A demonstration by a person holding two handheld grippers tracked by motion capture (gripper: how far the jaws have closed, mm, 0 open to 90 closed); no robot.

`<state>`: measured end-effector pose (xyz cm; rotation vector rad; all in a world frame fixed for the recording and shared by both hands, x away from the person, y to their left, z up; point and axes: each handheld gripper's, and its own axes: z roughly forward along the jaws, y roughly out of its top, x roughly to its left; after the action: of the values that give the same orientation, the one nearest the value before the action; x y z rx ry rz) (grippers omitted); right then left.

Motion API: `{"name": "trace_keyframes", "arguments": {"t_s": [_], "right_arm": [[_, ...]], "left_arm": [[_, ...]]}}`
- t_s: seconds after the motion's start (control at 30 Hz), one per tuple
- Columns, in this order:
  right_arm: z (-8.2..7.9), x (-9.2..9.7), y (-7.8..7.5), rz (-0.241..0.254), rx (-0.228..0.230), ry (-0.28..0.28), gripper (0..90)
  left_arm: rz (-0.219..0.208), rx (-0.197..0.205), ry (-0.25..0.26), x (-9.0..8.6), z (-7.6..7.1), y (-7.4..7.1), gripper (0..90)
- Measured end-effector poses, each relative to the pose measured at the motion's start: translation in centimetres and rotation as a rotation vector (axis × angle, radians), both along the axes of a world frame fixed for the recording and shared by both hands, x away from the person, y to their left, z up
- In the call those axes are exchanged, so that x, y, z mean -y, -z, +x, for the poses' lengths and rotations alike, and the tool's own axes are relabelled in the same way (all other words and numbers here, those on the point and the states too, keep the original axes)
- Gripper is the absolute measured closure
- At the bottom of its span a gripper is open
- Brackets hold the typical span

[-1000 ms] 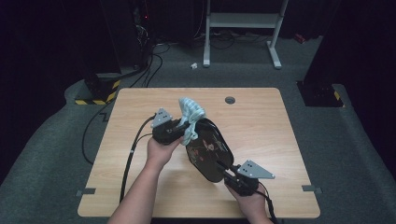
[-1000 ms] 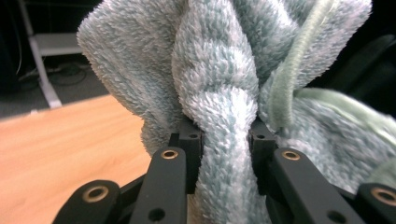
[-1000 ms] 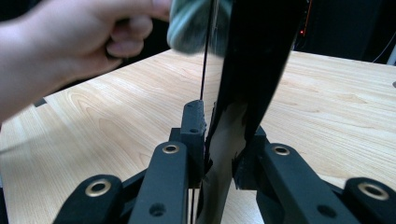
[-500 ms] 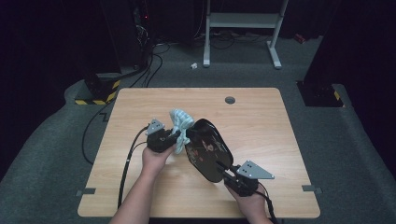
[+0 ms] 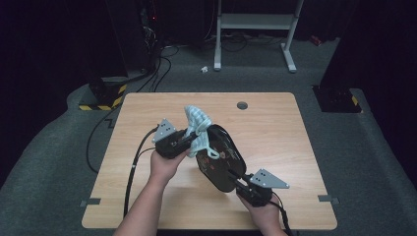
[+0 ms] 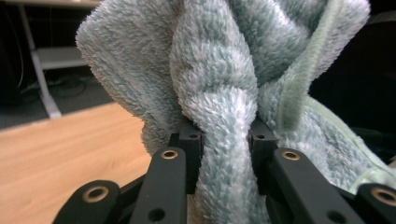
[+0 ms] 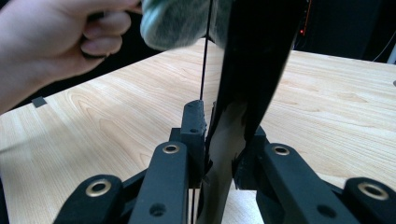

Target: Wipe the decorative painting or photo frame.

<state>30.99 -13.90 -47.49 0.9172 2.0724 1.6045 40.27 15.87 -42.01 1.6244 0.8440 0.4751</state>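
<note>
A fluffy pale blue-green towel (image 5: 197,129) is bunched in my left gripper (image 5: 189,138), which is shut on it over the middle of the table. Up close in the left gripper view, the towel (image 6: 224,107) bulges between the jaws and spills above them. A glossy black oval tray (image 5: 220,156) is held tilted on edge above the table, with my right gripper (image 5: 239,184) shut on its near rim. In the right gripper view the tray (image 7: 247,74) rises edge-on from the pinching jaws. The towel rests against the tray's upper face.
The wooden table (image 5: 147,191) has a round cable hole (image 5: 242,105) near its far edge. Black cables (image 5: 132,172) trail off the left gripper across the left side. A white metal stand (image 5: 255,22) is on the floor behind the table.
My left gripper with the towel swung left and down, then back right and up against the tray. The right gripper and the tray stayed nearly still.
</note>
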Motion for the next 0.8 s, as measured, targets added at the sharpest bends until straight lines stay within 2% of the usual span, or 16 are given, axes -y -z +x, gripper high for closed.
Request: {"name": "trace_keyframes", "arguments": {"t_s": [0.03, 0.07, 0.1, 0.13, 0.17, 0.2, 0.23, 0.27, 0.3, 0.47, 0.5, 0.63, 0.8], "right_arm": [[0.0, 0.0, 0.0, 0.0, 0.0, 0.0, 77.3], [0.0, 0.0, 0.0, 0.0, -0.001, 0.002, 77.3], [0.0, 0.0, 0.0, 0.001, -0.002, 0.005, 77.3], [0.0, -0.1, 0.0, 0.002, -0.004, 0.006, 77.3], [0.0, -0.1, 0.0, 0.002, -0.004, 0.006, 77.3], [0.0, -0.1, 0.0, 0.007, -0.009, 0.006, 77.4], [0.0, -0.1, 0.0, 0.007, -0.009, 0.006, 77.4], [0.0, -0.1, 0.0, 0.01, -0.011, 0.006, 77.4], [0.0, -0.1, 0.0, 0.01, -0.011, 0.006, 77.4], [0.0, -0.1, 0.0, 0.011, -0.012, 0.006, 77.5], [-0.1, -0.1, 0.0, 0.009, -0.012, 0.008, 77.5], [-0.2, -0.2, 0.0, 0.004, -0.008, 0.007, 77.6], [-0.3, -0.4, -0.1, -0.004, -0.007, 0.004, 77.6]], "left_arm": [[0.0, 0.0, 0.0, 0.0, 0.0, 0.0, 73.9], [-0.012, -0.015, -0.007, -0.3, 0.2, 0.7, 73.9], [-0.028, -0.033, -0.015, -0.7, 0.4, 1.4, 73.9], [-0.046, -0.068, -0.029, -1.4, 0.5, 2.7, 74.0], [-0.046, -0.068, -0.029, -1.4, 0.5, 2.7, 74.0], [-0.045, -0.09, -0.038, -1.9, 0.6, 3.8, 74.0], [-0.045, -0.09, -0.038, -1.9, 0.6, 3.8, 73.9], [-0.037, -0.121, -0.044, -2.5, 0.5, 5.3, 74.0], [-0.037, -0.121, -0.044, -2.5, 0.5, 5.3, 73.9], [0.013, -0.196, -0.03, -3.1, 0.0, 8.7, 73.9], [0.02, -0.198, -0.026, -3.1, -0.1, 8.9, 73.8], [0.002, -0.18, -0.024, -3.3, -0.4, 8.4, 73.8], [-0.013, -0.11, -0.012, -3.4, -0.2, 5.6, 73.7]]}}
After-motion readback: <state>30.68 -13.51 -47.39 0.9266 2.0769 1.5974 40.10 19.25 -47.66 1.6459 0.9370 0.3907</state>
